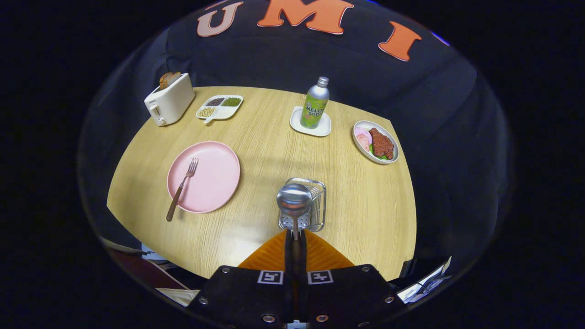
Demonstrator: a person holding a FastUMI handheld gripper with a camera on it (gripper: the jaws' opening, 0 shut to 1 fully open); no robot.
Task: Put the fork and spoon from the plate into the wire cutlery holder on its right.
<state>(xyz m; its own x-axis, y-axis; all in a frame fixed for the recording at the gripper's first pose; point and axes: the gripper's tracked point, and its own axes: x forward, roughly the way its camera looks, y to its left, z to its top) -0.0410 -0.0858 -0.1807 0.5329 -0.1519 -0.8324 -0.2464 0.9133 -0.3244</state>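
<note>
The spoon [295, 203] is clamped by its handle between the closed fingers of the gripper [295, 235], its bowl held up at twelve o'clock over the wire cutlery holder [315, 205]. At ten o'clock, the fork [182, 188] is seen lying on the pink plate [215, 176], its handle overhanging the rim.

Glossy metal spoon [294, 200] over a shiny wire holder [315, 205] (matt wood-grain table [256, 137] beneath).
</note>
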